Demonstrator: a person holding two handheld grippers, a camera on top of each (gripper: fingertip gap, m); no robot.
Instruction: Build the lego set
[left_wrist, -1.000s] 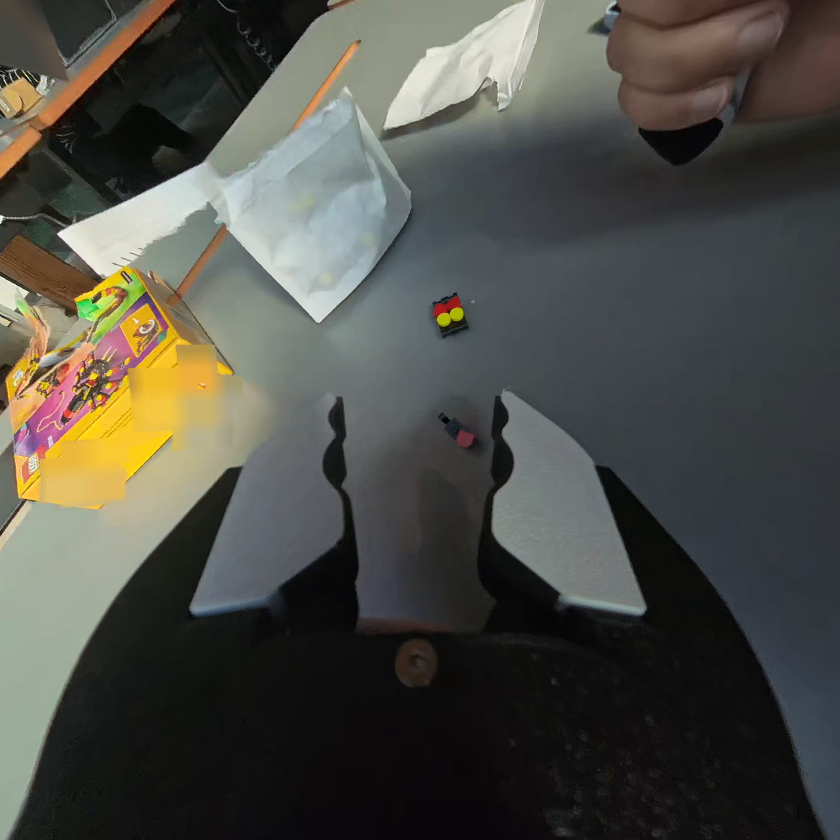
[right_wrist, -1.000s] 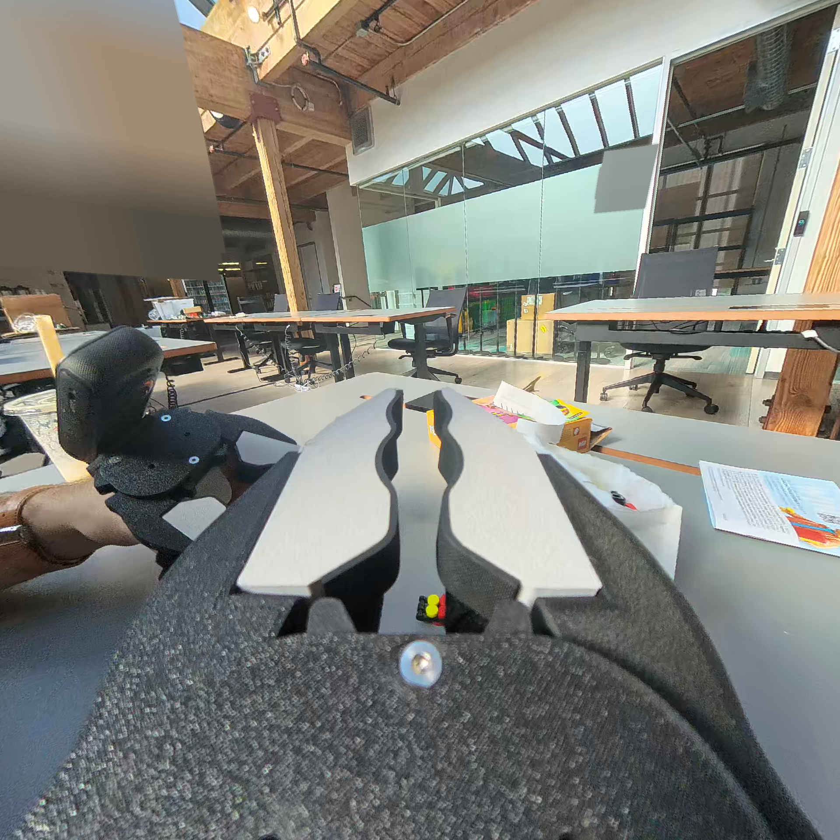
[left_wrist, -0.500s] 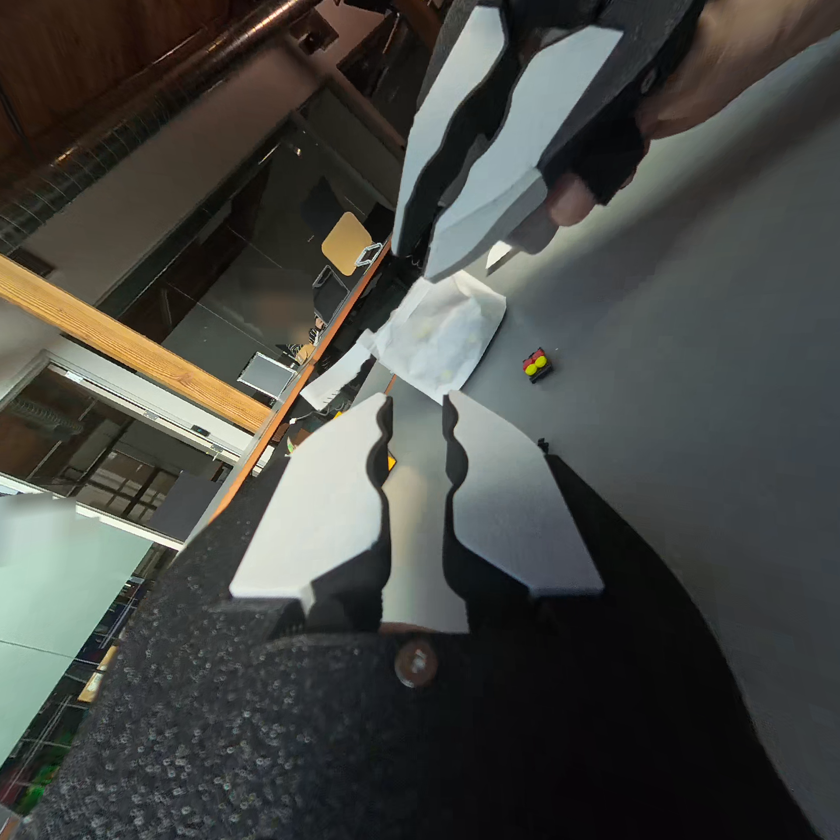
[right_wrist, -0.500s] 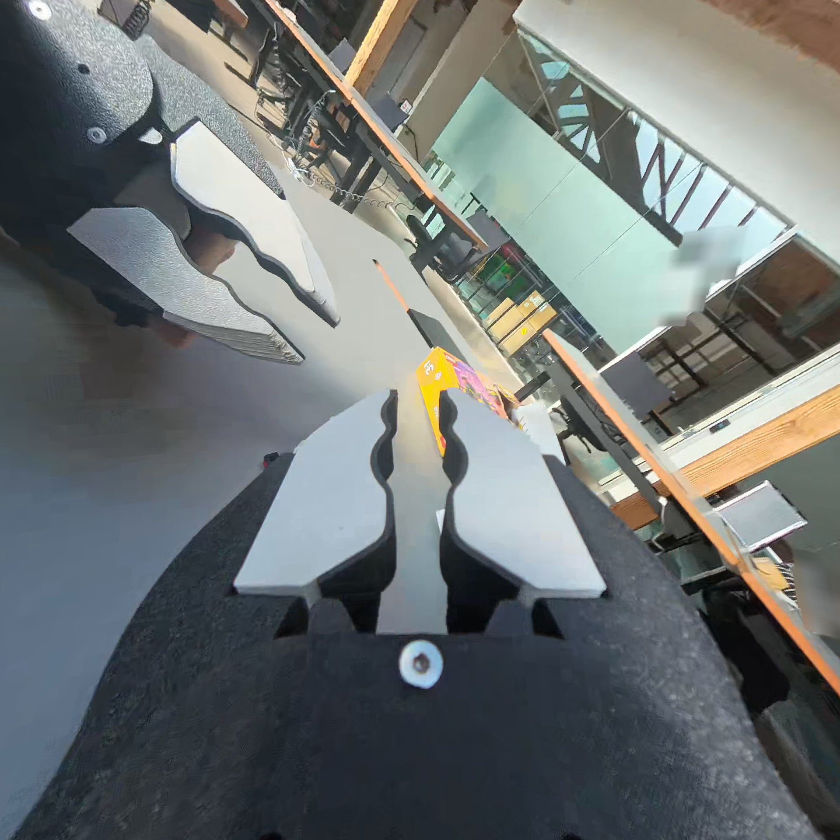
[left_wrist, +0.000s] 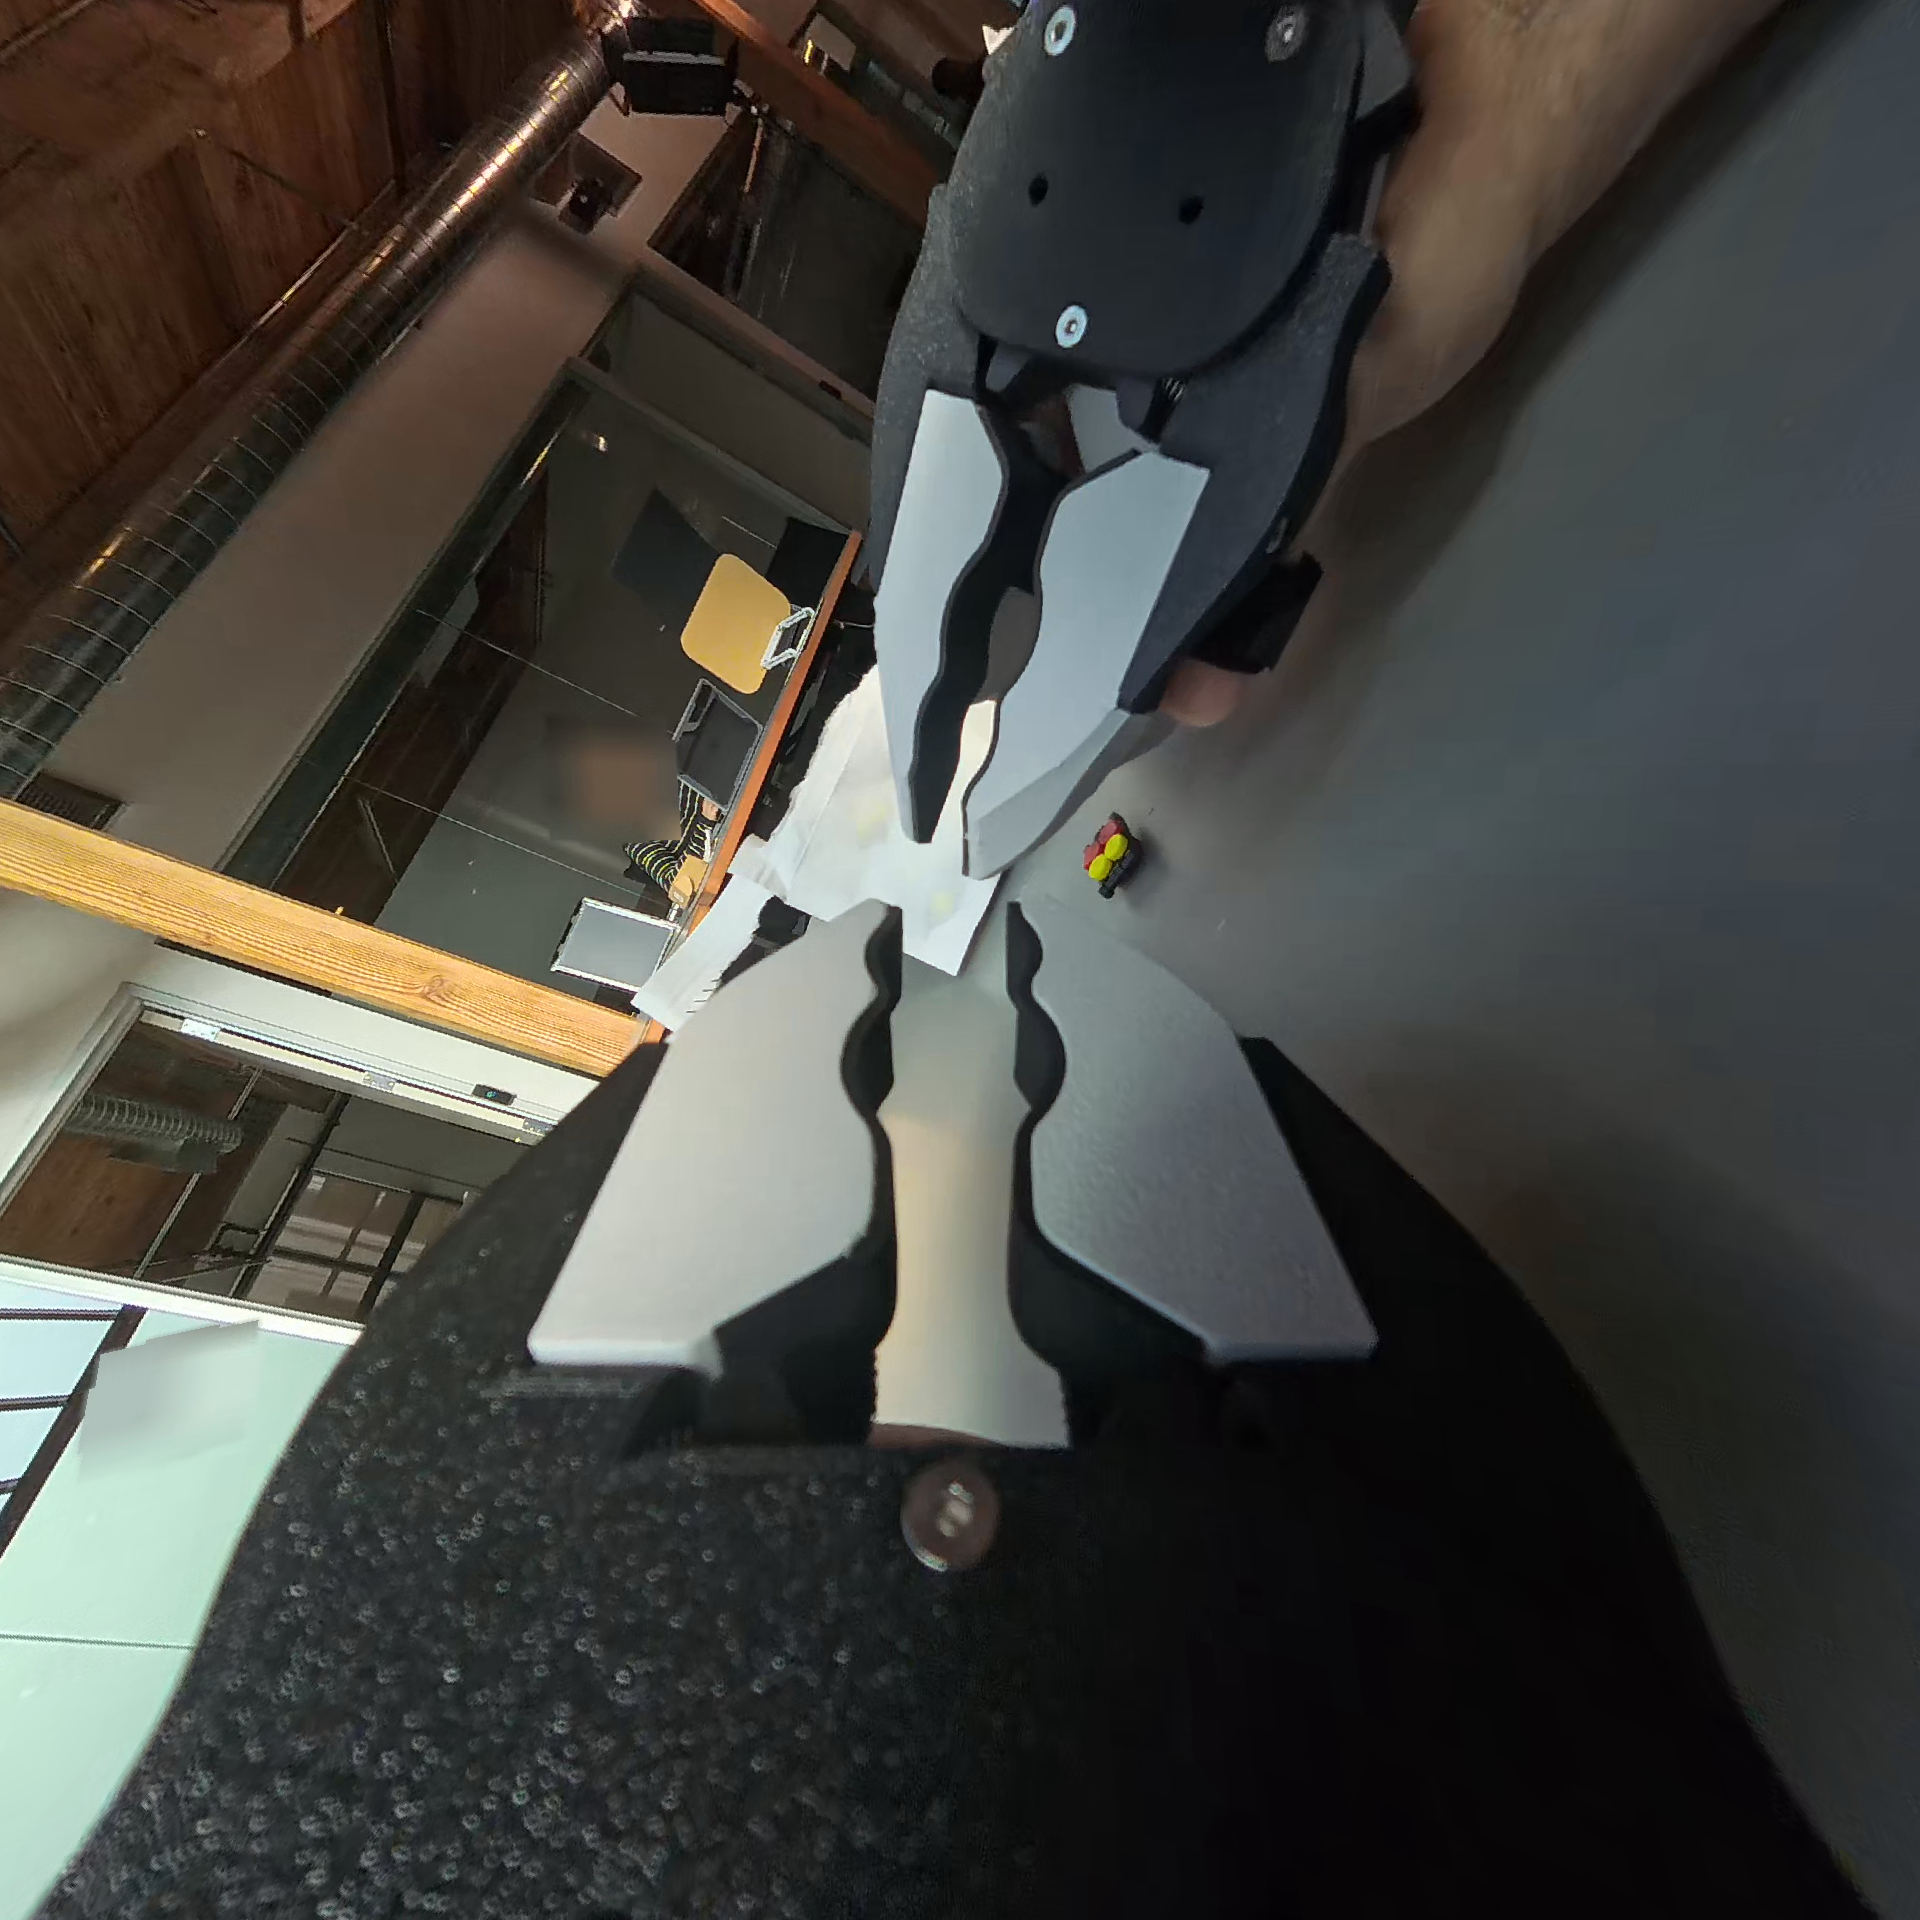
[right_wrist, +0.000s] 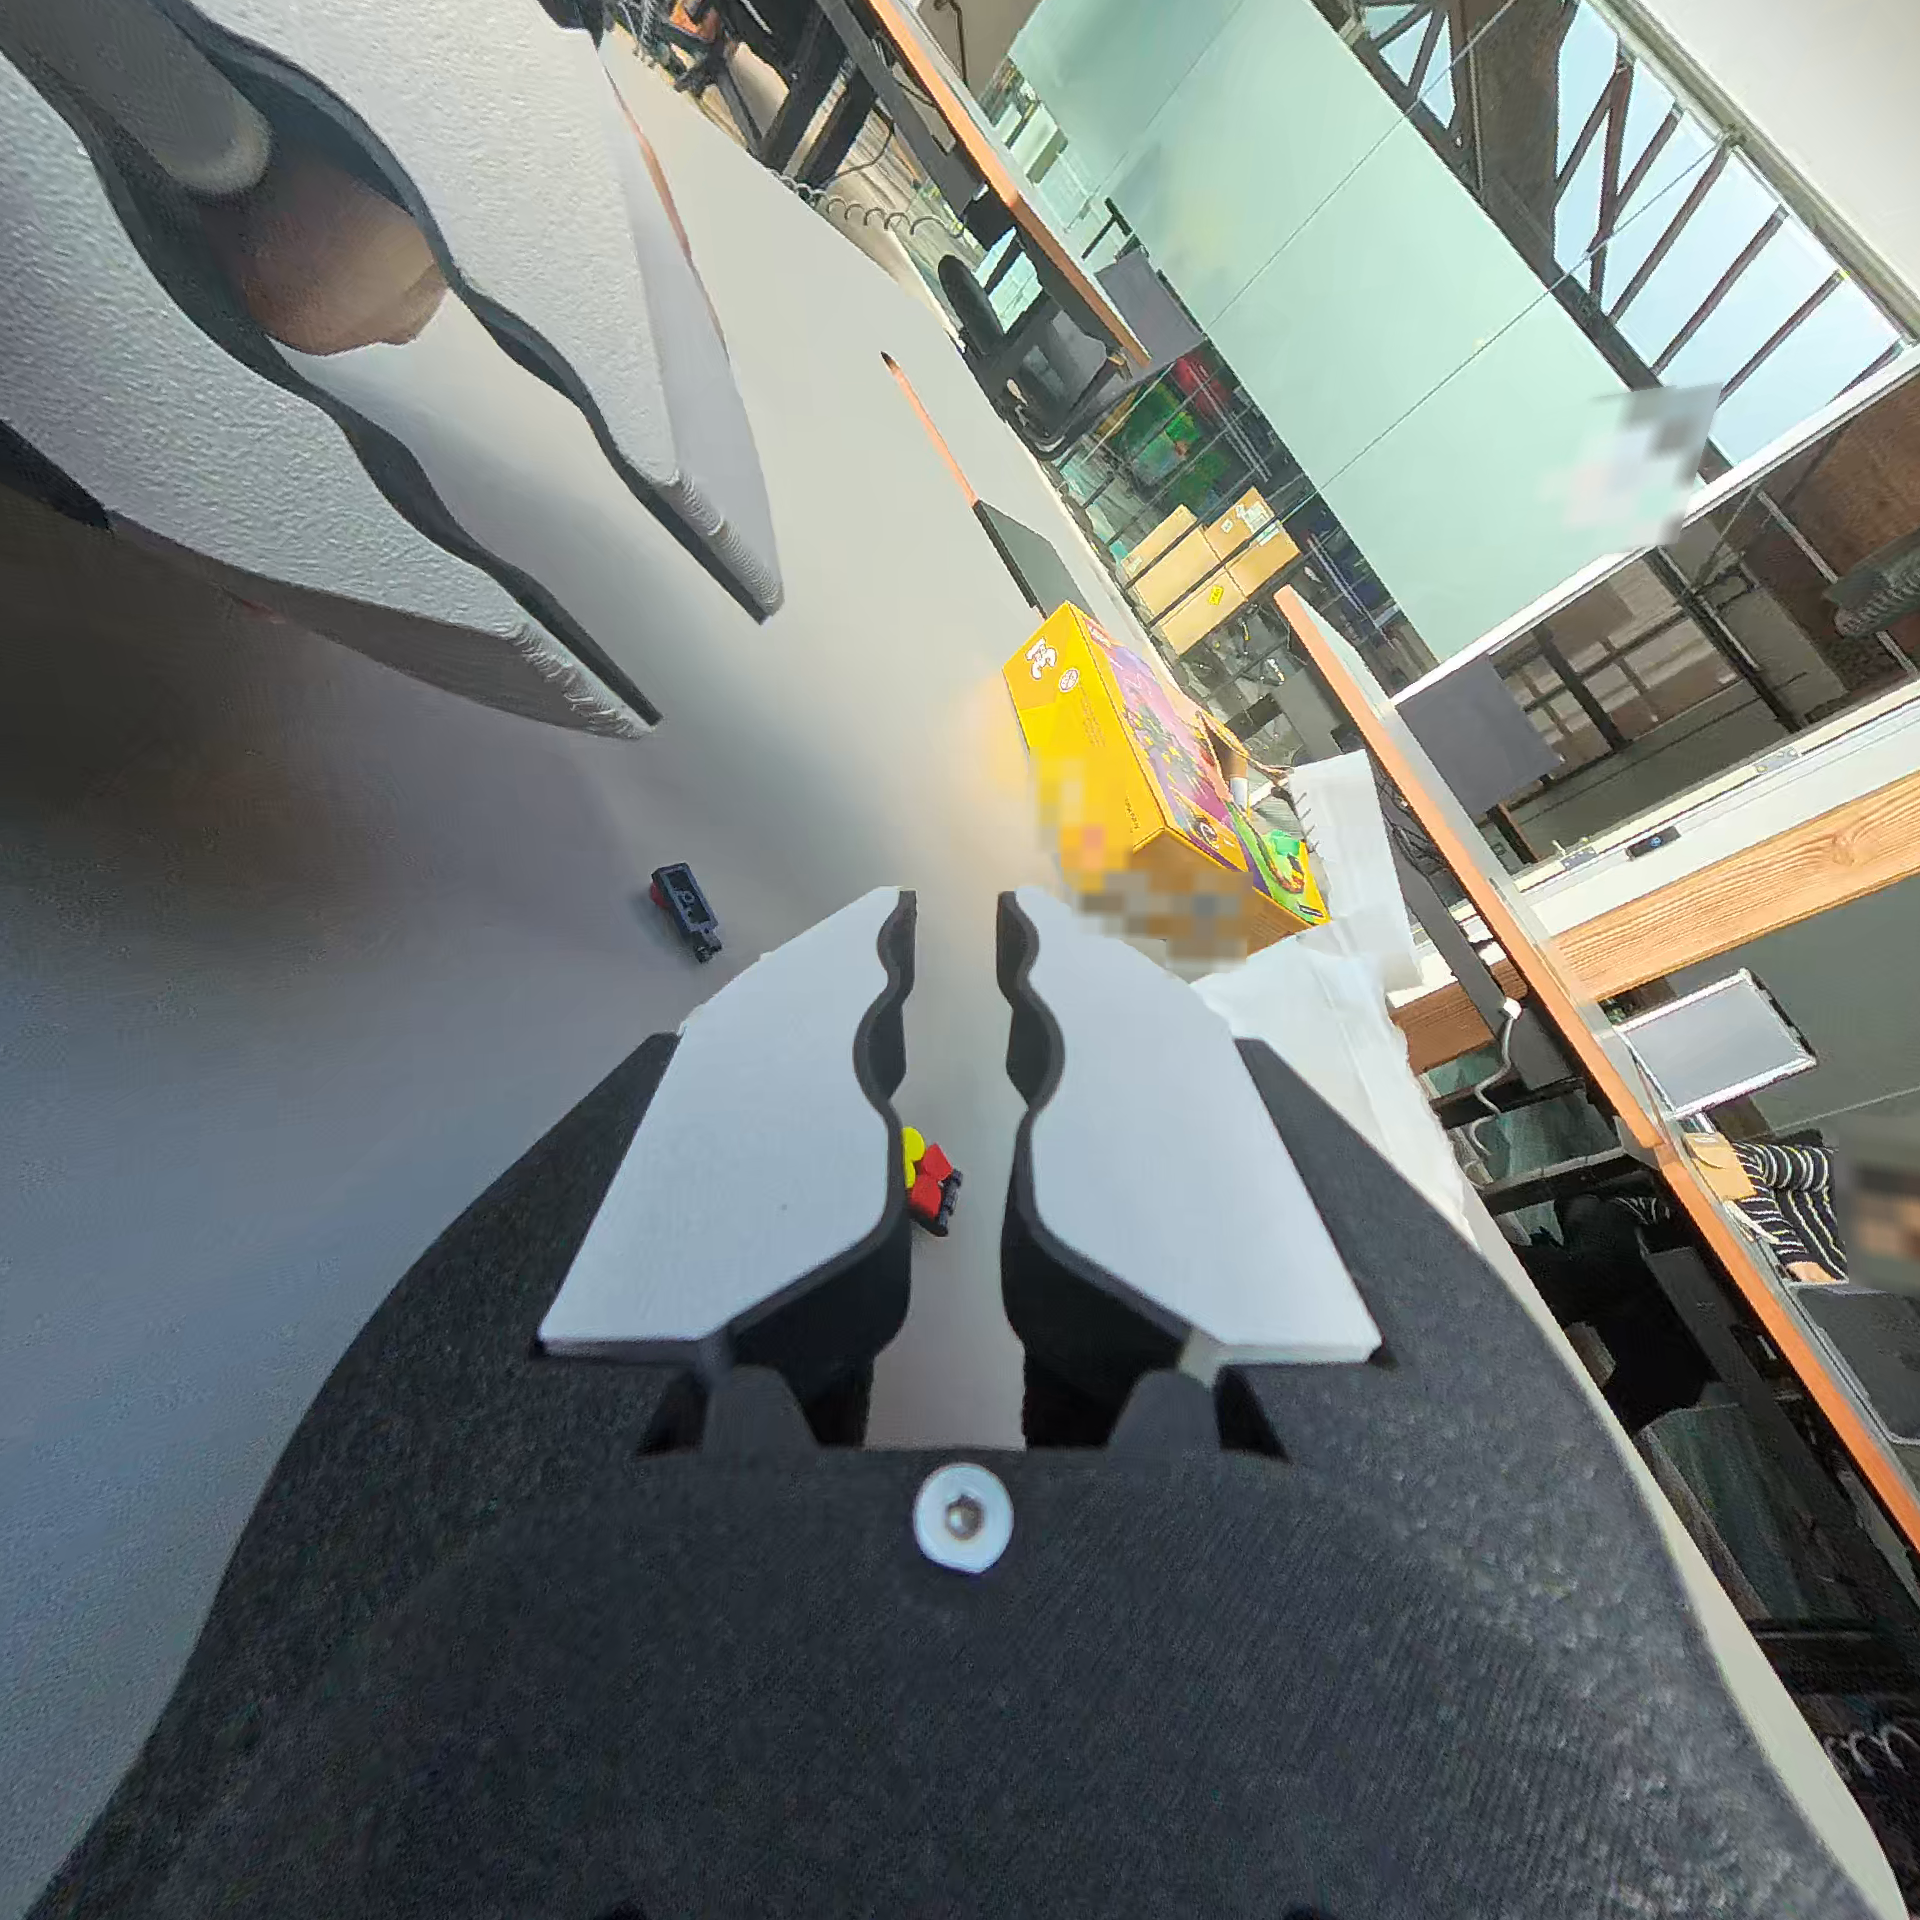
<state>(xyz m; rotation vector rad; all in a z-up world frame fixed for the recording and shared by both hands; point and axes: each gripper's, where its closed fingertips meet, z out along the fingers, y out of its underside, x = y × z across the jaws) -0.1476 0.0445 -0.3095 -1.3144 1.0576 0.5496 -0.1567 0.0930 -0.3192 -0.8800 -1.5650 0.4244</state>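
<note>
Right gripper (right_wrist: 956, 914) nearer, assembly (right_wrist: 928, 1182) between jaws

A grey table (right_wrist: 312, 1039) carries everything. On it lies a small assembly of red and yellow lego pieces on a black base (left_wrist: 1110, 854), and apart from it a small black piece with a red end (right_wrist: 686, 906). A white paper bag (left_wrist: 862, 862) lies near the assembly. Farther along the table stands a yellow lego box (right_wrist: 1132, 758), with white paper (right_wrist: 1340, 821) beside it.
</note>
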